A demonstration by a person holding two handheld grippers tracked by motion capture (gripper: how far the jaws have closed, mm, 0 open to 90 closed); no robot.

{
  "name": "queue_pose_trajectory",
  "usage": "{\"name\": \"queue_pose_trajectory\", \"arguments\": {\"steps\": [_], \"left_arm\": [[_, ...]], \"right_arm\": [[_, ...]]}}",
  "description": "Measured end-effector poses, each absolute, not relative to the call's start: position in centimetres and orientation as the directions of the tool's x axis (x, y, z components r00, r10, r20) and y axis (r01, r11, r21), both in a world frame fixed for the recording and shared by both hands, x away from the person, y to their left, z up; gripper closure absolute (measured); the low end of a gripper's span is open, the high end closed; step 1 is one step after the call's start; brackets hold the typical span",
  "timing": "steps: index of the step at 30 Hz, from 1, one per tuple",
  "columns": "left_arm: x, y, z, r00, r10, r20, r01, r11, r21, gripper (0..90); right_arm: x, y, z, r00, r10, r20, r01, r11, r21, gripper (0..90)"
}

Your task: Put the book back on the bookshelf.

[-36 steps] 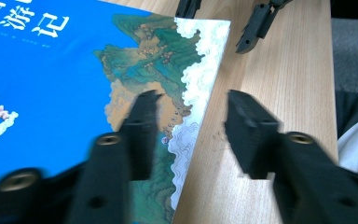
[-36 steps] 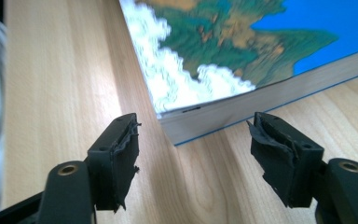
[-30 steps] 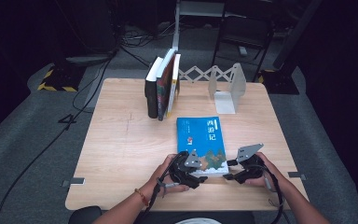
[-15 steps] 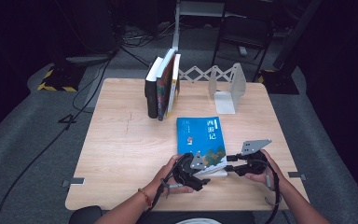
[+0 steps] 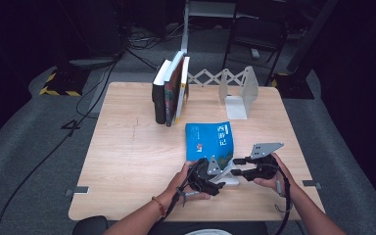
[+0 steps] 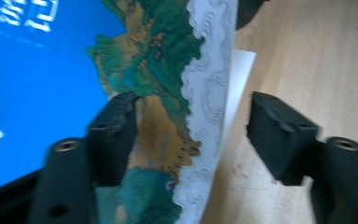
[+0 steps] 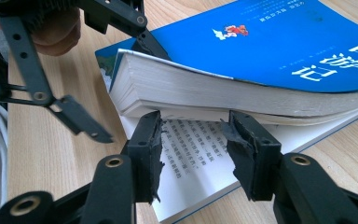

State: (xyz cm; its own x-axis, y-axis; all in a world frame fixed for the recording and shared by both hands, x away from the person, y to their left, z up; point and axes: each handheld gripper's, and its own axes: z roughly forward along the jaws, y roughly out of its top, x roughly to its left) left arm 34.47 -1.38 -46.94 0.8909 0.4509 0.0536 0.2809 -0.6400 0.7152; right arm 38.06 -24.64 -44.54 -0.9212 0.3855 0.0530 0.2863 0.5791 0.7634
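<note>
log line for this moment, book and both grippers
blue book: near edge lifted, partly open | left gripper: fingers straddle cover corner, just closing | right gripper: fingers open at page edge

Left of the near jaw, the blue book (image 6: 42,79) runs past the left gripper view's edge, its lettering blurred. Between the right gripper's jaws, the page print (image 7: 193,149) is too small to read.
</note>
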Motion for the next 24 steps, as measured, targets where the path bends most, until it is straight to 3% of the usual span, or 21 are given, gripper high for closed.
{"name": "queue_pose_trajectory", "arguments": {"steps": [1, 10, 16, 18, 24], "left_arm": [[34.5, -1.4, -46.9, 0.891, 0.451, 0.054, 0.281, -0.640, 0.715, 43.3], [34.5, -2.1, -47.1, 0.850, 0.520, 0.083, 0.312, -0.624, 0.716, 42.2], [34.2, -1.8, -46.7, 0.846, 0.519, 0.120, 0.280, -0.626, 0.728, 56.4], [34.0, -1.6, -46.3, 0.845, 0.515, 0.143, 0.258, -0.627, 0.735, 66.5], [34.4, -0.6, -45.7, 0.852, 0.505, 0.137, 0.248, -0.620, 0.744, 76.0]], "right_arm": [[38.1, -24.6, -44.5, -0.922, 0.384, 0.056, 0.287, 0.577, 0.765, 55.9], [38.2, -23.9, -44.1, -0.918, 0.391, 0.060, 0.285, 0.550, 0.785, 56.4], [38.4, -23.8, -44.1, -0.914, 0.401, 0.066, 0.293, 0.536, 0.792, 56.4], [38.5, -24.1, -44.2, -0.908, 0.412, 0.073, 0.303, 0.528, 0.794, 55.9], [38.2, -25.3, -44.4, -0.916, 0.396, 0.070, 0.285, 0.516, 0.808, 48.3]]}}
